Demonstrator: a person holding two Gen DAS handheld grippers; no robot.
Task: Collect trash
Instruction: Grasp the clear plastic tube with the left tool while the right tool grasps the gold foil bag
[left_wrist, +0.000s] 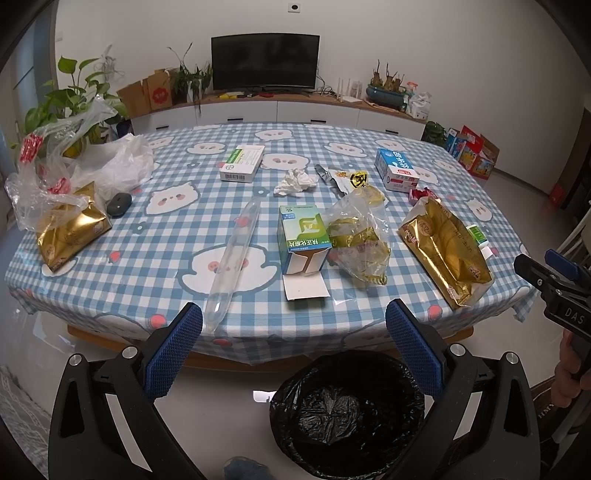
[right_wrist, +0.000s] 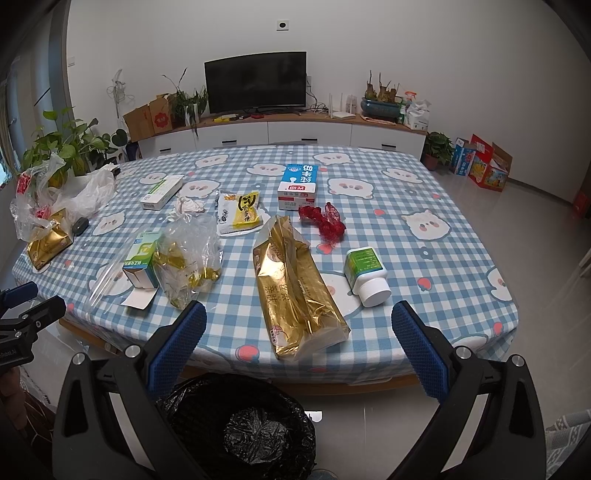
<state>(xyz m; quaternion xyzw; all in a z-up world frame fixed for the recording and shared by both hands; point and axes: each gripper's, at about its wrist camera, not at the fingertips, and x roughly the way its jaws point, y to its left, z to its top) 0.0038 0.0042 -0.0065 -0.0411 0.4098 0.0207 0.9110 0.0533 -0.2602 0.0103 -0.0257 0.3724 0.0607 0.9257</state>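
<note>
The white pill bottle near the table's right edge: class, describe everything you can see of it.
The pill bottle is white plastic with a green label and a wide white screw cap, closed. It lies on its side on the checked tablecloth, cap toward the near edge, right of the long gold bag and not touching it. No gripper touches it.

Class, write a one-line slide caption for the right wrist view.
Open right gripper faces a checked table strewn with a gold bag, pill bottle and wrappers, above a black-lined bin.
</note>
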